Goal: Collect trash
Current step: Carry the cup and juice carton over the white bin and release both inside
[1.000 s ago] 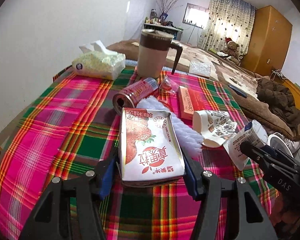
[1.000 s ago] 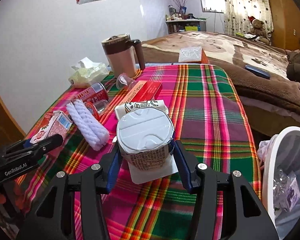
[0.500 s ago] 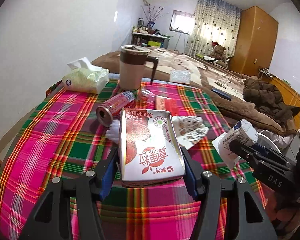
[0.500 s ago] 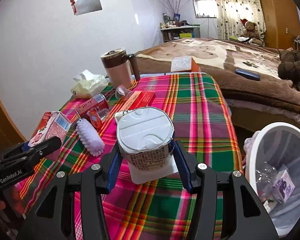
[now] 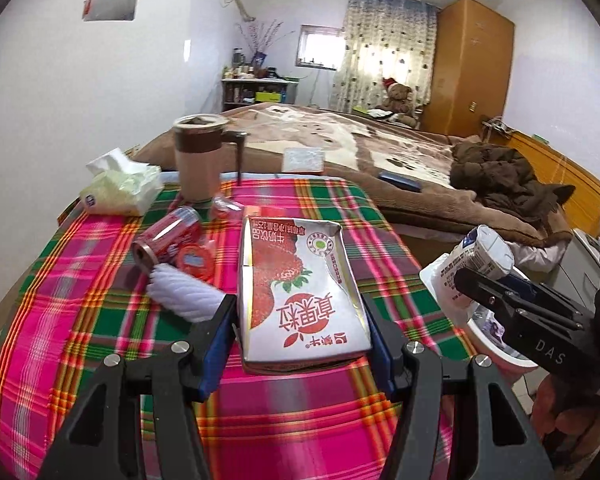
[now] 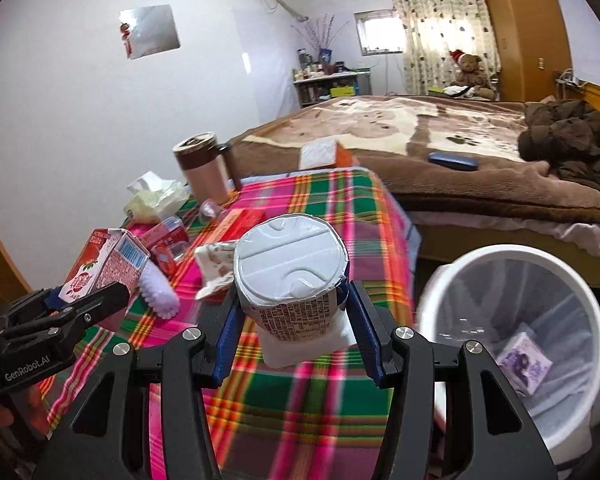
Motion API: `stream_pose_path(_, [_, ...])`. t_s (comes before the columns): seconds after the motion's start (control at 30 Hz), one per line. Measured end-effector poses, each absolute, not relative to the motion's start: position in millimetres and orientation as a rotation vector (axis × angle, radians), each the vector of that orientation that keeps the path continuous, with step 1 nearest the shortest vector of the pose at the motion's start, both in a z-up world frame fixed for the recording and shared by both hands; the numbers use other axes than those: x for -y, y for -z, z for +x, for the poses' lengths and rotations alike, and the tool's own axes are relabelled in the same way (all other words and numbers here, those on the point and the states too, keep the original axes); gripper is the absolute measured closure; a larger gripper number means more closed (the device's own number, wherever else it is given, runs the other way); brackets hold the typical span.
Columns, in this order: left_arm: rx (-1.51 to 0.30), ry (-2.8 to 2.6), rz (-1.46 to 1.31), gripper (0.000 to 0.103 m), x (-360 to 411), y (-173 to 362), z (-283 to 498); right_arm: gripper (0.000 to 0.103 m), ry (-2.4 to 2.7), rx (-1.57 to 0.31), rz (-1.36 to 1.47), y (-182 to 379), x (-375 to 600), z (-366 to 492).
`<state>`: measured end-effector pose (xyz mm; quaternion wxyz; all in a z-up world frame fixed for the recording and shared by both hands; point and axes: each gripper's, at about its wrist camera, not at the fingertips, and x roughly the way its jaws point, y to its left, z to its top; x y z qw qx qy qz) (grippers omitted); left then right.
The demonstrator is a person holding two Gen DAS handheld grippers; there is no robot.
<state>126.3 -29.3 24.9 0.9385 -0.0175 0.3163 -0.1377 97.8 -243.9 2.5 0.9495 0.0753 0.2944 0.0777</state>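
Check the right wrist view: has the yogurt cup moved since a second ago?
Yes. The yogurt cup, clamped in the right gripper, has been carried right, off the plaid table toward the white bin, which now sits far closer.

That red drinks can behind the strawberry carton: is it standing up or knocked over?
Knocked over. In the left wrist view the red can lies on its side on the plaid tablecloth, round end facing the camera.

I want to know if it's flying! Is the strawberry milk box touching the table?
Apart. In the right wrist view the strawberry milk box hangs clamped in the left gripper, clearly above the checked tablecloth.
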Motion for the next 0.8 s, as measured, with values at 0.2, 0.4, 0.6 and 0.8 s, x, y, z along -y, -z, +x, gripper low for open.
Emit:
stream_pose_path(0.2, [-0.629, 0.343, 0.004, 0.042, 60, -31, 120, 0.051, -0.094, -0.591, 0.18, -3, 270, 90])
stream_pose_path(0.4, [-0.613, 0.404, 0.026, 0.042, 92, -38, 119, 0.051, -0.04, -0.578, 0.184, -5, 290, 85])
stream_pose_path(0.6, [-0.604, 0.469, 0.047, 0.042, 126, -44, 120, 0.051, 0.025, -0.554, 0.192, -12, 313, 78])
stream_pose_path(0.8, [-0.594, 0.526, 0.069, 0.042, 156, -47, 119, 0.051, 0.088, -0.545, 0.206, -13, 338, 72])
